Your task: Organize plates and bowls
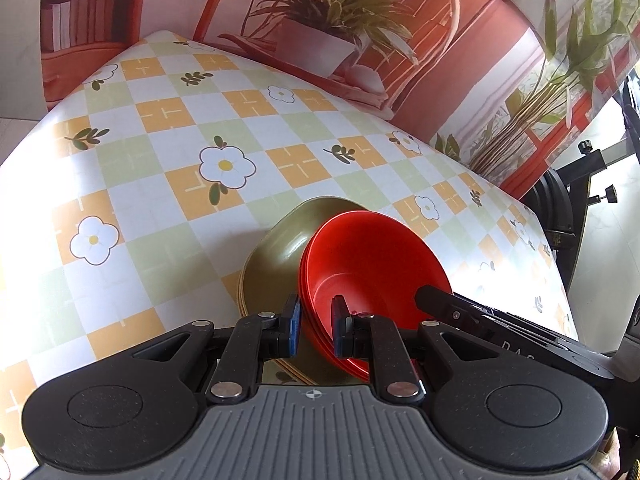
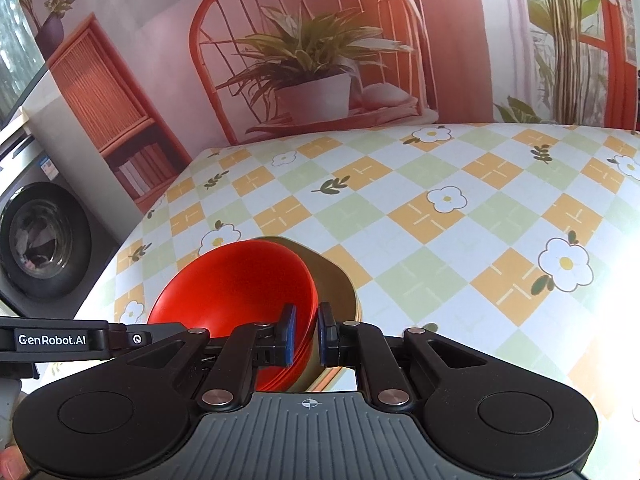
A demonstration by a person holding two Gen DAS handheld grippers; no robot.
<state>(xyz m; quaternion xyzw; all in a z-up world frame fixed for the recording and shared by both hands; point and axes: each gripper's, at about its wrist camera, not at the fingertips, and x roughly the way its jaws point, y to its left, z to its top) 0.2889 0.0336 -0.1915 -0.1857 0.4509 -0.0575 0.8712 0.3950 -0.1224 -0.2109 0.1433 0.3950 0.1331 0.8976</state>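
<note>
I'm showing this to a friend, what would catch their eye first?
The red bowls, nested and tilted in an olive bowl near the table's front edge. The left gripper and right gripper each pinch the red rim. Then the flowered checked tablecloth beneath.

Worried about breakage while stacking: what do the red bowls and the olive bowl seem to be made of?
Red bowls: probably plastic or melamine; thin nested rims, even colour, soft sheen. Olive bowl: likely the same, with a smooth semi-gloss highlight. Glazed ceramic cannot be ruled out.
</note>
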